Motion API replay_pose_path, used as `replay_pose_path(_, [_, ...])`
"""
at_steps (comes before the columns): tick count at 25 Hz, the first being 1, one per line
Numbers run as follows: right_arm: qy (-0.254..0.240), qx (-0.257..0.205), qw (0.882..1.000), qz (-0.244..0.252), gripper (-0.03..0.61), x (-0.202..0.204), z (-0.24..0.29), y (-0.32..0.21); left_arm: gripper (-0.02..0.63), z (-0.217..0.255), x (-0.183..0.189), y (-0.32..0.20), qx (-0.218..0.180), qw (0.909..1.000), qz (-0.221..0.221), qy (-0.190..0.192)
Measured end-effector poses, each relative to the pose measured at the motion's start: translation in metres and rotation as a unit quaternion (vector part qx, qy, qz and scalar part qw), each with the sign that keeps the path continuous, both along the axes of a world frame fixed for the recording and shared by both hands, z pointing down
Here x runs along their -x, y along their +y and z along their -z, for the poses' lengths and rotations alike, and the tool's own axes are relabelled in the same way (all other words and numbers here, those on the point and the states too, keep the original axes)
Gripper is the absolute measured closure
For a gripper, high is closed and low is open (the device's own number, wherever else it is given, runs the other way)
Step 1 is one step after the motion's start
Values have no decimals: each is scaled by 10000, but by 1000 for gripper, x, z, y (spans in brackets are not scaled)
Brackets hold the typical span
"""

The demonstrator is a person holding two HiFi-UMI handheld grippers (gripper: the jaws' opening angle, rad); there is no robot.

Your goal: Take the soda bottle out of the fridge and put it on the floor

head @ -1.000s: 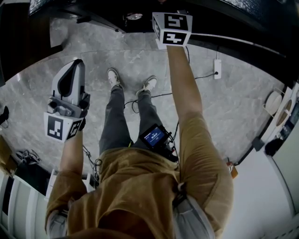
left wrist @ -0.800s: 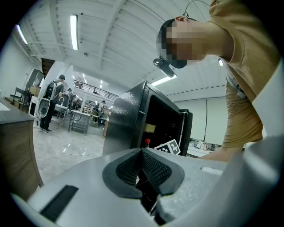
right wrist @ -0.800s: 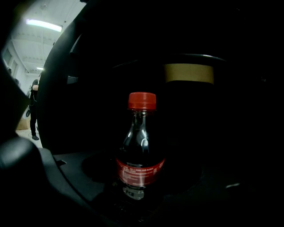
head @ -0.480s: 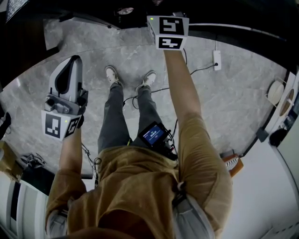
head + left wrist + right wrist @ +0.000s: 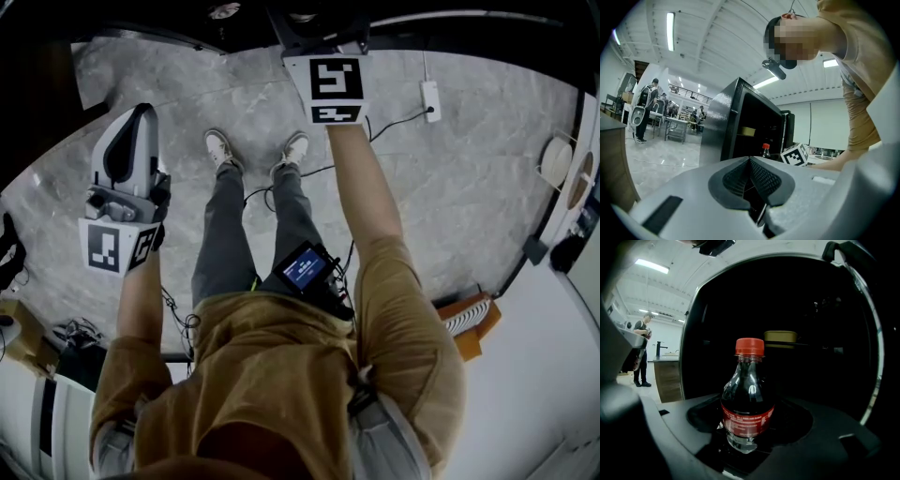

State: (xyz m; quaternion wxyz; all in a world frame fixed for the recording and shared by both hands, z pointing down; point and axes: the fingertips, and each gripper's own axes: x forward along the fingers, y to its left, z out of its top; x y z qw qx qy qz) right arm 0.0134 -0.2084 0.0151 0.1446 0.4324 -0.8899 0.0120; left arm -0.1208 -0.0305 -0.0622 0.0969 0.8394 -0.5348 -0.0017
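Right now we count one soda bottle [image 5: 747, 401], red-capped and upright, pinched at its lower body by our right claw [image 5: 746, 439] at the open mouth of the one black fridge [image 5: 825, 310]. One yellow tub [image 5: 780, 337] sits on a shelf behind it. Our left claw [image 5: 752, 185] is pressed together on nothing, apart from the fridge. Grey floor [image 5: 459, 178] lies open to our right, with one cable [image 5: 394, 127] crossing near the fridge's foot.
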Motion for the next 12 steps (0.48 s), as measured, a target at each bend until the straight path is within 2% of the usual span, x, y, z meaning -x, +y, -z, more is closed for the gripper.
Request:
replay_pose_path(8, [-131,122,9998,37,279,-22,1,36,611,-24,-12,-9,-89,9998,56,-146])
replay_pose_path(12, [-212,-94,9997,66,279,-31,3,47,611,-34,-26,-15,-167,9996,-82,-196])
